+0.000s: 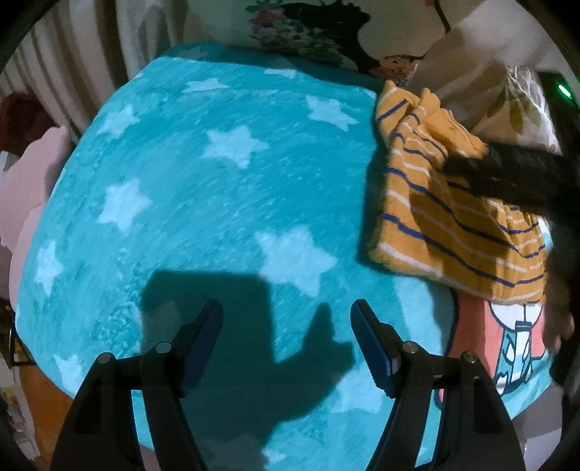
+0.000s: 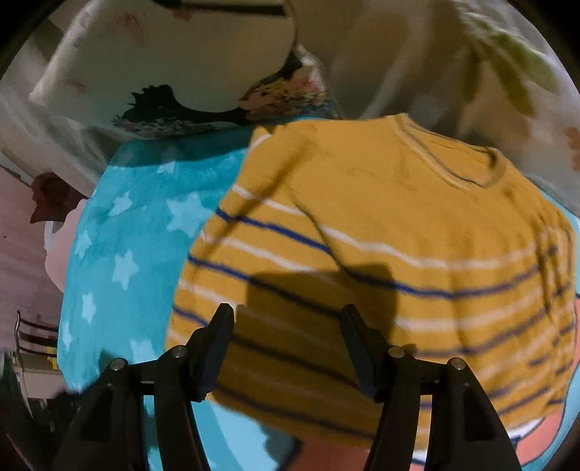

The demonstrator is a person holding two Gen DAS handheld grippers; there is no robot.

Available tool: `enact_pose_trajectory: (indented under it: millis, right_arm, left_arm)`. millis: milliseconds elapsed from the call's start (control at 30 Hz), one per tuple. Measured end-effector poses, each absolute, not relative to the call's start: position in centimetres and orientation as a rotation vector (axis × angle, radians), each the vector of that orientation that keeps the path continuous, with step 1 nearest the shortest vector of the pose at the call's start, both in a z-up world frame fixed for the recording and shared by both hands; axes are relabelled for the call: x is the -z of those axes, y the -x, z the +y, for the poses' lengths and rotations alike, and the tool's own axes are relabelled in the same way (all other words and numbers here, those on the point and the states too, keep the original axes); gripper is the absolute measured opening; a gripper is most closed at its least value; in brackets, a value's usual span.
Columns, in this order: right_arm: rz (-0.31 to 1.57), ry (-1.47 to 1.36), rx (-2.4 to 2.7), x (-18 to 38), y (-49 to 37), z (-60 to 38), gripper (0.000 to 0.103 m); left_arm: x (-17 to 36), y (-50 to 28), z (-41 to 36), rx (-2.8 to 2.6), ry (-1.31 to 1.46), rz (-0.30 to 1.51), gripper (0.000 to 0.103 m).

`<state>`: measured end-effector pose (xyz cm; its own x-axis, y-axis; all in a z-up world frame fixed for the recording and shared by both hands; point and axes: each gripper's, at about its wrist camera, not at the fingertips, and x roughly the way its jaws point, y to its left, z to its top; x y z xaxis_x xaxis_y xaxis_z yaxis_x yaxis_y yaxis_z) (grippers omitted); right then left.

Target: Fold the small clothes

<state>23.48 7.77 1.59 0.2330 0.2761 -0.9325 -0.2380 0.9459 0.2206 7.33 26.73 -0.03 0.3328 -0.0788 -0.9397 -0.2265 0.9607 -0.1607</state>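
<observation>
A small mustard-yellow top with blue and white stripes (image 1: 446,203) lies folded at the right of a teal star-patterned blanket (image 1: 224,174). It fills the right wrist view (image 2: 380,232), collar at the far side. It lies on a pink garment with a cartoon print (image 1: 507,340). My left gripper (image 1: 286,315) is open and empty over bare blanket, left of the top. My right gripper (image 2: 286,319) is open just above the top's near part; it shows blurred in the left wrist view (image 1: 507,174).
Floral pillows (image 1: 308,29) and pale bedding (image 2: 471,72) lie beyond the blanket's far edge. A pink object (image 1: 29,188) sits past the left edge. The blanket drops off at left and front.
</observation>
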Motion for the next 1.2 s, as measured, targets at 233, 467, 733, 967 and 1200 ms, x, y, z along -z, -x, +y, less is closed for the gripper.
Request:
enact_pose_trajectory:
  millis: [233,467,733,967,1200]
  right_arm:
    - [1.303,0.081,-0.297,0.7,-26.2,14.2,0.071]
    - [1.306,0.299,-0.182,2.8,-26.7,18.0,0.083]
    - [1.252,0.346,-0.189,2.1,-26.4,17.7,0.038]
    - [1.245,0.073,-0.358,-0.3,-26.8,11.9,0.021]
    - [1.172,-0.143,-0.450,-4.0,-25.7,2.8,0.020]
  left_arm:
    - [0.6,-6.5,28.1,-0.112,0.325,1.245,0.072]
    - [1.3,-7.0,28.7,-0.111,0.345,1.257,0.072]
    - [2.0,-7.5,27.7,-0.115,0.357,1.286,0.072]
    - [1.4,-7.0,24.7,-0.168,0.356,1.290,0.072]
    - [-0.9,-6.3,20.9,-0.241,0.350,1.256,0.072]
